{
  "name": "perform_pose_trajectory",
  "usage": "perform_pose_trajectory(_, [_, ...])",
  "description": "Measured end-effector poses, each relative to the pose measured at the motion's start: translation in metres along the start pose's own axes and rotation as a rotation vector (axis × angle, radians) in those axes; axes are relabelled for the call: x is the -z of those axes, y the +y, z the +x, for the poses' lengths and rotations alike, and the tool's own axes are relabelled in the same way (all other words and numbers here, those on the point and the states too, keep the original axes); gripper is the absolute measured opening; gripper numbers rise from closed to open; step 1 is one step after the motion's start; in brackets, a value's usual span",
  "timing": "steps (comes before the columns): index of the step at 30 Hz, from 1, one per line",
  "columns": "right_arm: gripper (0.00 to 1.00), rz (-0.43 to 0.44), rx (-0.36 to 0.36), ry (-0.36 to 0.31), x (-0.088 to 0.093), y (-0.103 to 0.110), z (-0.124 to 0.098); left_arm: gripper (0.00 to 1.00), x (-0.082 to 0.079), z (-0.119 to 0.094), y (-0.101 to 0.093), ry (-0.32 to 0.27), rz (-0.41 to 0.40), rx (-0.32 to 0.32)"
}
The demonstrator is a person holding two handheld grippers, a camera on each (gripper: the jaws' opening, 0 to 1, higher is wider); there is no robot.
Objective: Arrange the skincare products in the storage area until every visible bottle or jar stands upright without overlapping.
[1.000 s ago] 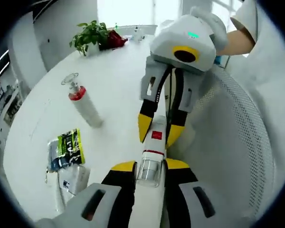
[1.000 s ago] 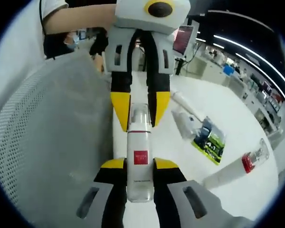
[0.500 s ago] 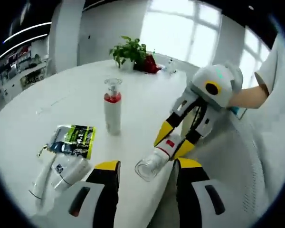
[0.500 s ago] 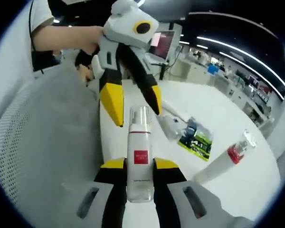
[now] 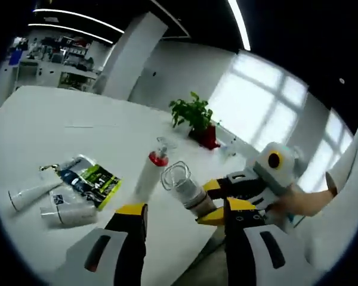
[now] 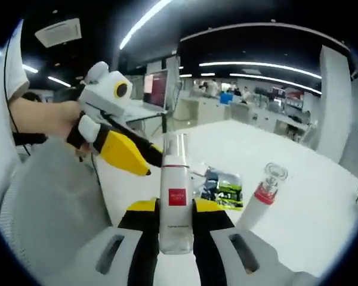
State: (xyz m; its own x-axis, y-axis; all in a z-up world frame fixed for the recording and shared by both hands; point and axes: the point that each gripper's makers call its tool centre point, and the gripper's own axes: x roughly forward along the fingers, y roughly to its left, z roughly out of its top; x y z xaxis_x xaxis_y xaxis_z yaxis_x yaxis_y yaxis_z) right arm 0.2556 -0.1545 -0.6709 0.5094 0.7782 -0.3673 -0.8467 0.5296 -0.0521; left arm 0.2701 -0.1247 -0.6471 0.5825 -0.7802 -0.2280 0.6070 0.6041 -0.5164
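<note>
My right gripper (image 6: 176, 207) is shut on a white bottle (image 6: 176, 199) with a red square label and a clear cap, held off the white table (image 6: 298, 196). In the left gripper view the same bottle (image 5: 184, 186) tilts up to the left out of the right gripper (image 5: 211, 201). My left gripper (image 5: 185, 208) stands open just short of it with nothing between its jaws; the right gripper view has it (image 6: 150, 162) up on the left. A white bottle with a red collar (image 5: 149, 176) (image 6: 261, 201) stands upright on the table.
A green sachet (image 5: 98, 179) (image 6: 227, 190) and white tubes (image 5: 39, 193) lie flat on the table's left part. A potted plant (image 5: 194, 116) stands at the far edge. A grey mesh chair back (image 6: 48, 202) is close on the left of the right gripper view.
My left gripper let go of the labelled bottle's cap end and drew back, open. The right gripper kept the bottle and swung it up, so both views now look across the table.
</note>
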Motion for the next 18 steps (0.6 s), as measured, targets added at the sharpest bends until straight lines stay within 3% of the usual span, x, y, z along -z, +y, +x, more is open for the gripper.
perform_pose_trajectory(2, [0.20,-0.007,0.019,-0.003,-0.0035,0.0015,0.0005,0.48,-0.0073,0.0011,-0.0038,-0.053,-0.031,0.008])
perform_pose_trajectory(8, [0.20,-0.007,0.049,-0.015,-0.0092,0.0028,0.0023,0.39,-0.0061,0.0065,-0.0004,-0.071,-0.078,-0.067])
perform_pose_trajectory(12, [0.20,-0.018,0.078,-0.008,-0.0099,0.0027,0.0033,0.23,-0.0066,0.0062,-0.0011,-0.091,-0.092,-0.070])
perform_pose_trajectory(18, [0.20,-0.045,0.129,0.009,-0.0091,-0.0004,0.0020,0.21,-0.0052,0.0084,-0.0001,-0.107,-0.160,-0.095])
